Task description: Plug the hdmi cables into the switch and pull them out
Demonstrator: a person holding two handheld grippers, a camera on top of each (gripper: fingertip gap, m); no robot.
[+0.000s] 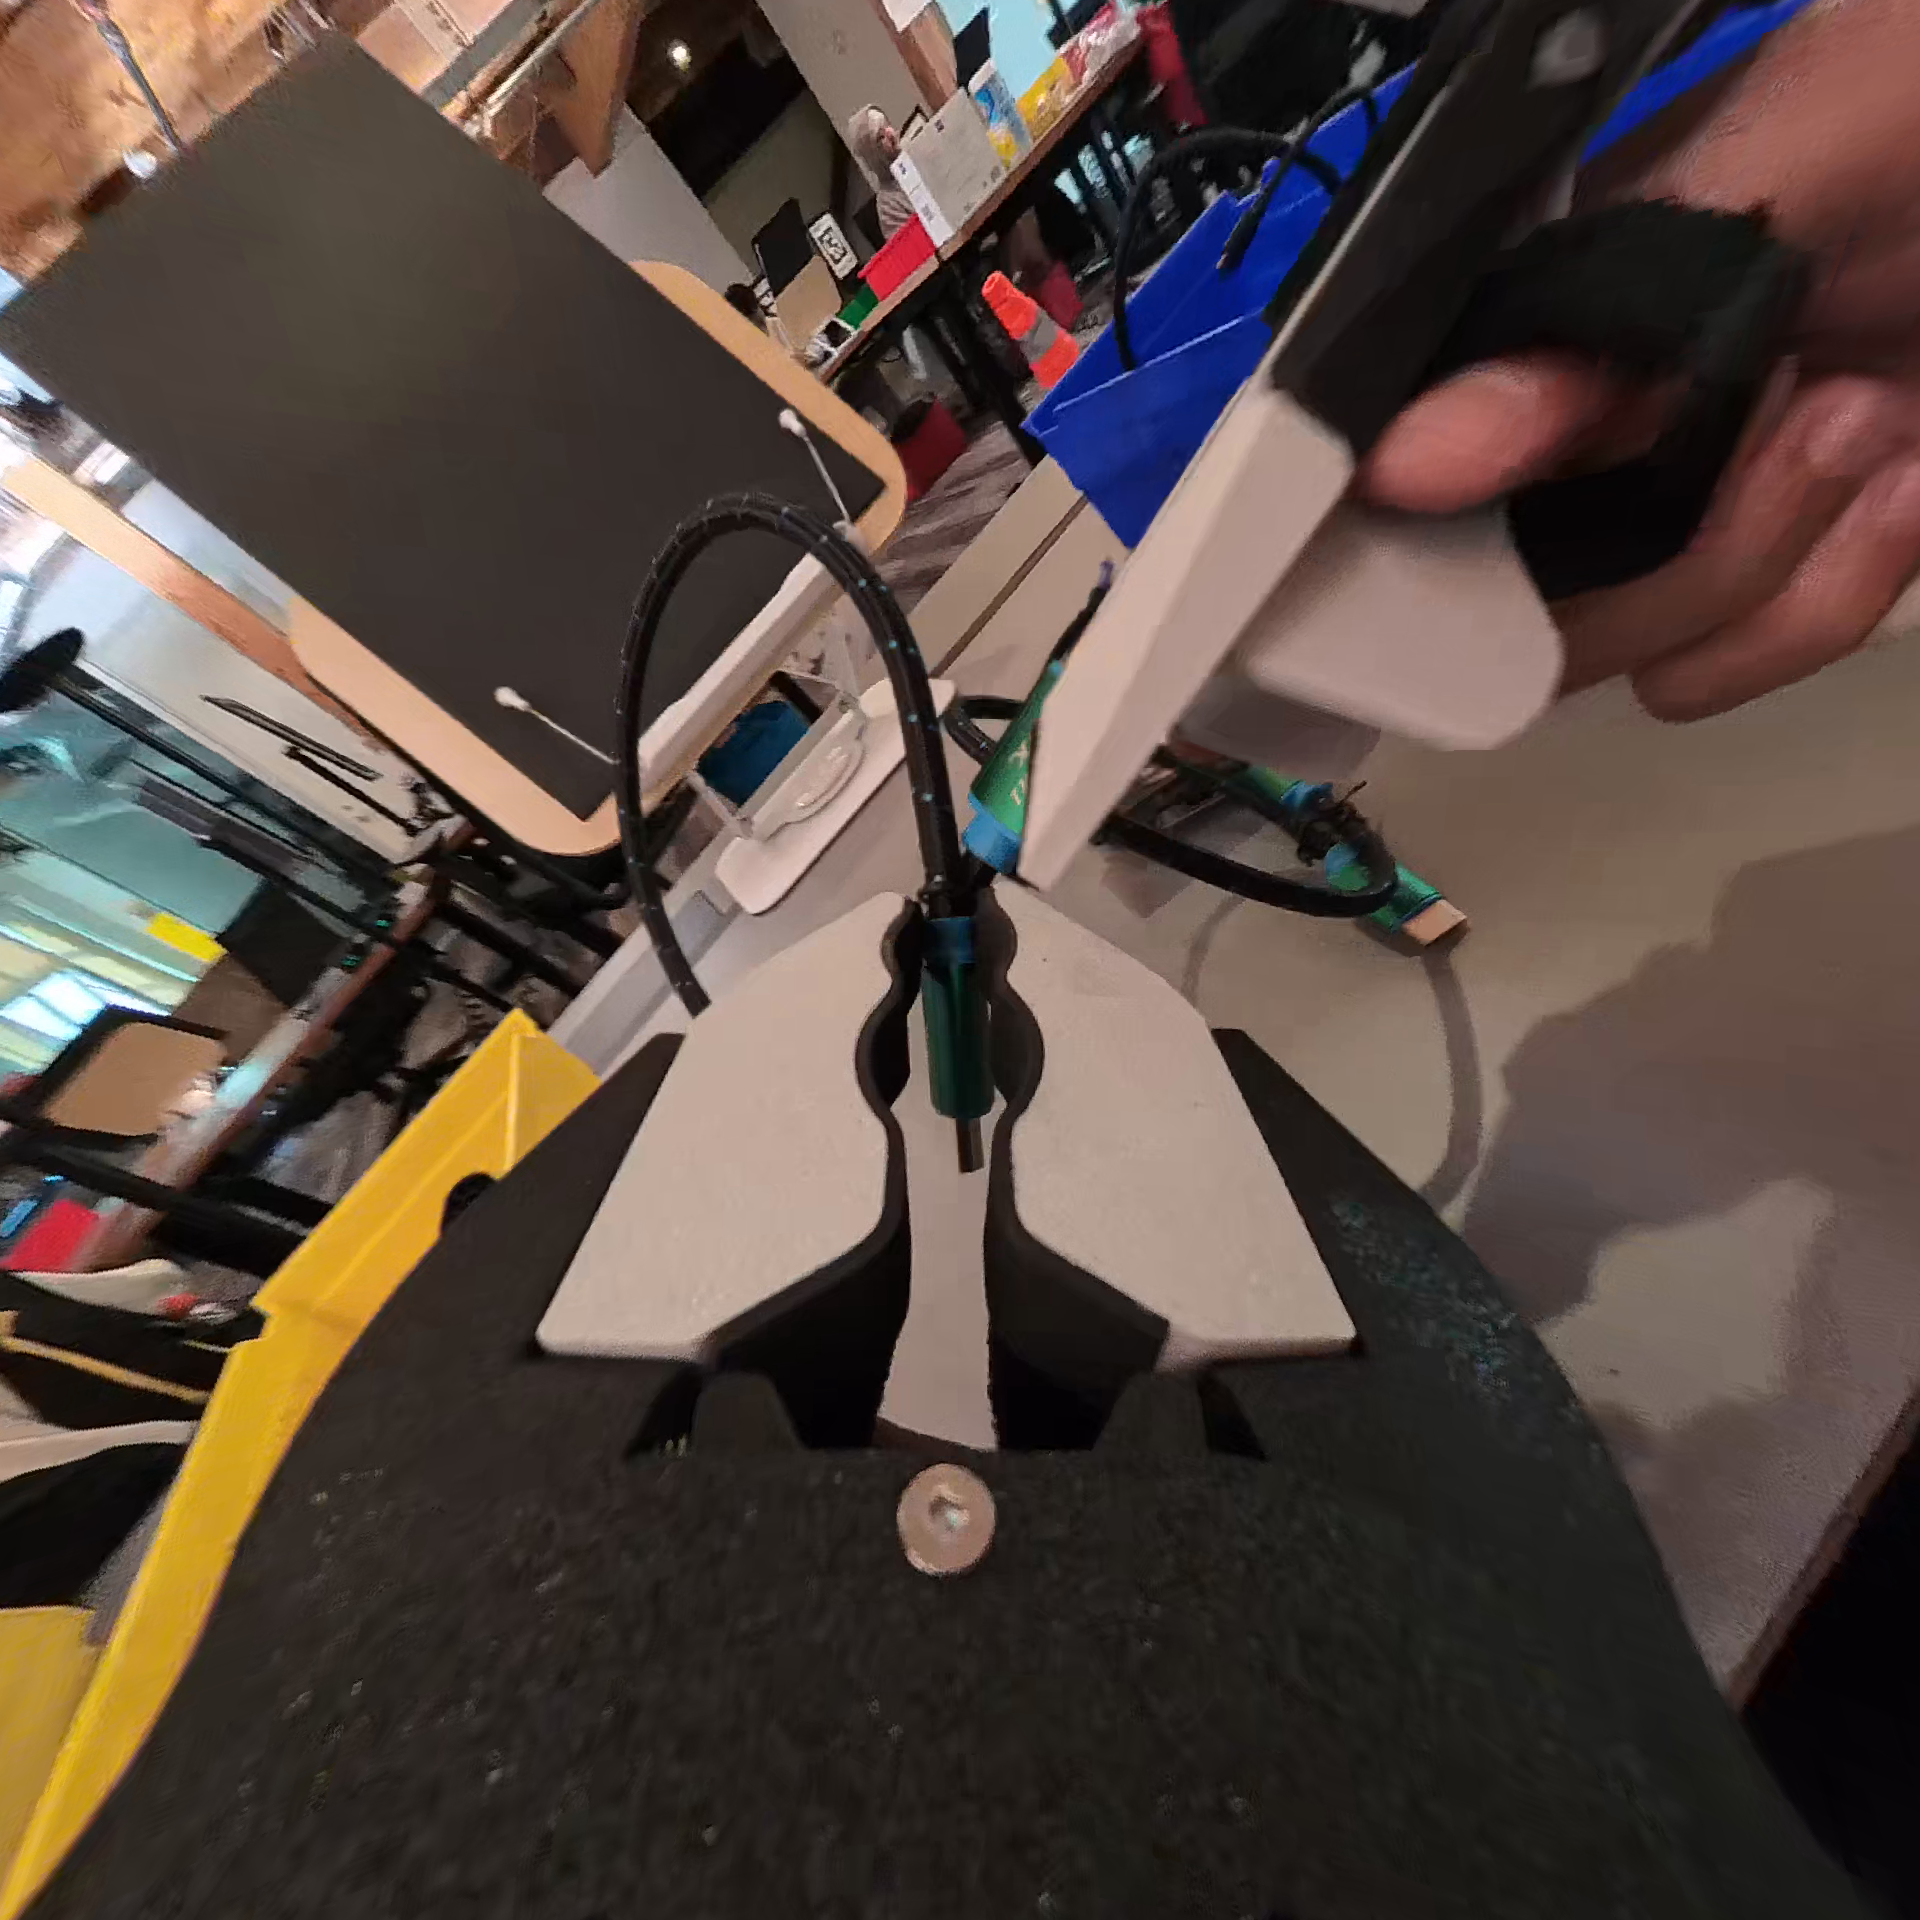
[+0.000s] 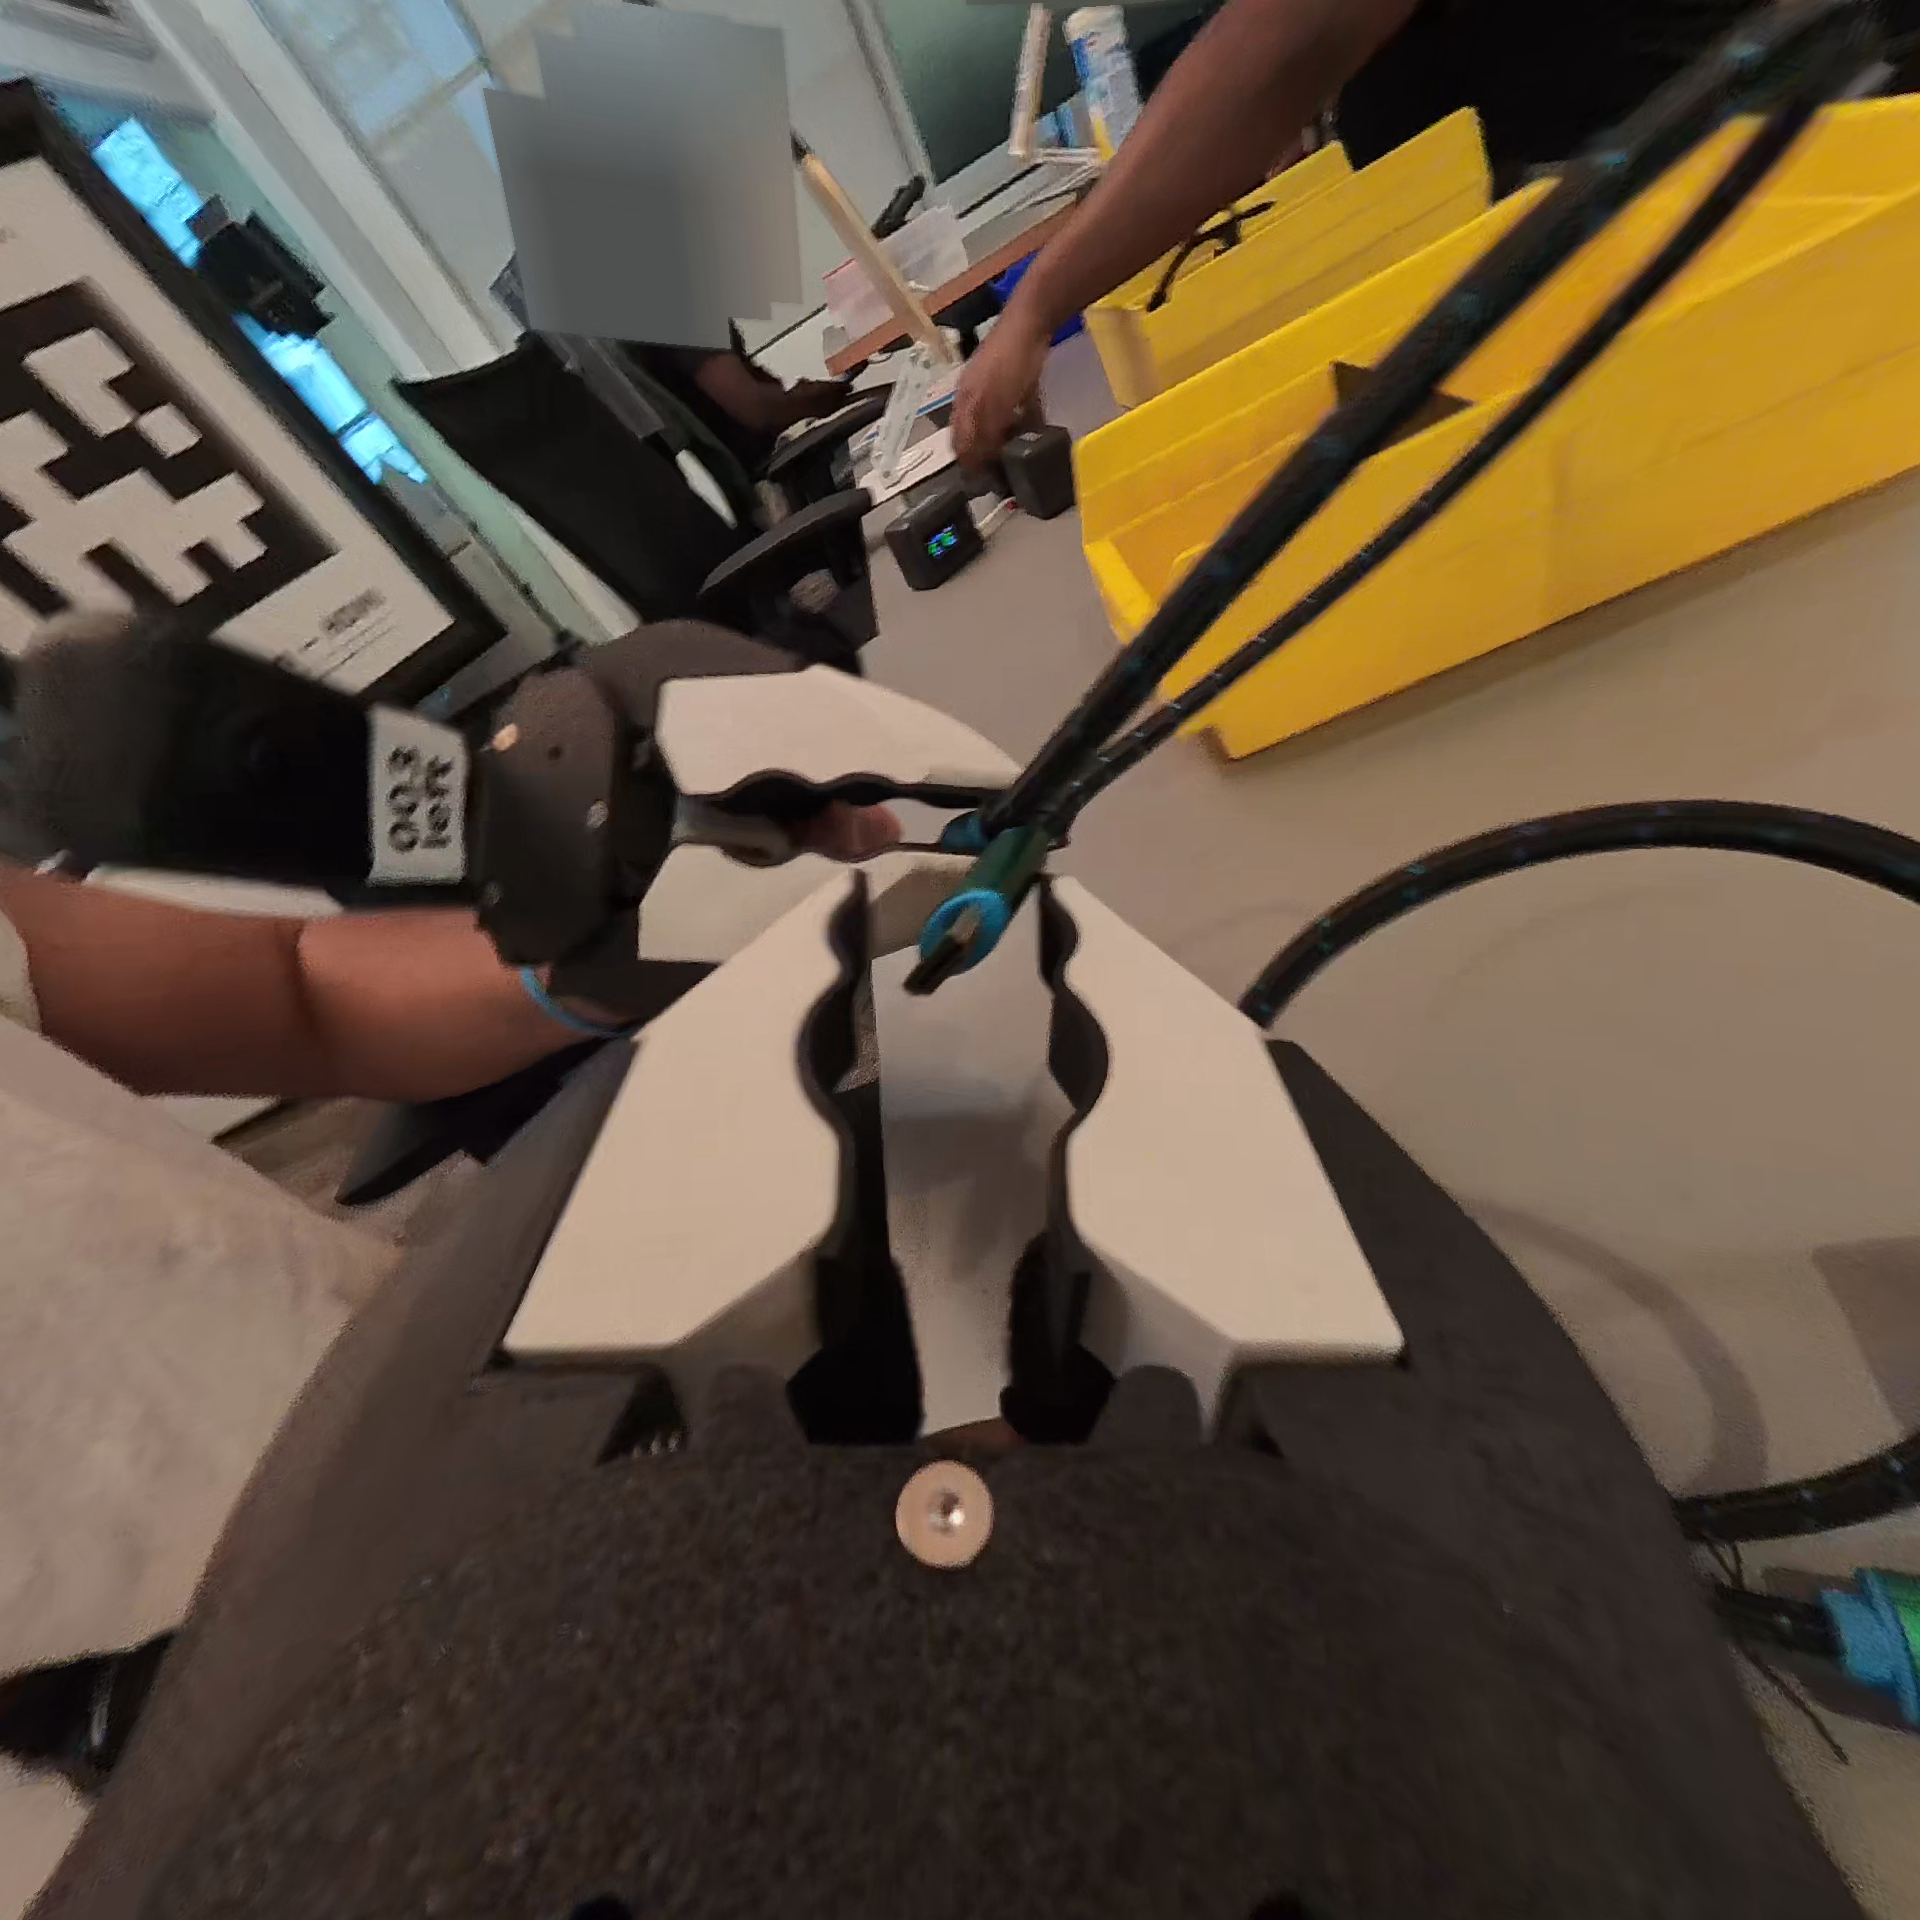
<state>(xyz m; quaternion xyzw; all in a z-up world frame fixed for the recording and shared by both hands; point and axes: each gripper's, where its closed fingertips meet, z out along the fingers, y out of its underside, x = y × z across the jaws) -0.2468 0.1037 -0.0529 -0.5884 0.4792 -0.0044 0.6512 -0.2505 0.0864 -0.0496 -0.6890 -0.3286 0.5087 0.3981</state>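
Note:
My left gripper point(image 1: 951, 920) is shut on a green HDMI plug point(image 1: 958, 1029) with a blue collar; the plug's metal tip points back at the camera. Its black braided cable point(image 1: 665, 644) loops up above the fingers. My right gripper point(image 2: 951, 888) is open. A second green plug point(image 2: 971, 914) with a blue collar sits between its fingertips, and two black cables point(image 2: 1351, 488) run up to the right from there. The left gripper point(image 2: 977, 810) comes in from the left, its tips beside that plug. The right gripper point(image 1: 1039, 862) also shows in the left wrist view. No switch is in view.
More black cable point(image 2: 1558, 826) curls on the grey table point(image 2: 1455, 1039), with spare plugs point(image 1: 1423, 914) lying on it. Yellow bins point(image 2: 1558, 468) stand at the right, a blue bin point(image 1: 1143, 416) farther back. A second person's arm point(image 2: 1091, 260) reaches over small black devices point(image 2: 935, 540). Less than 4 cm separates the two grippers' tips.

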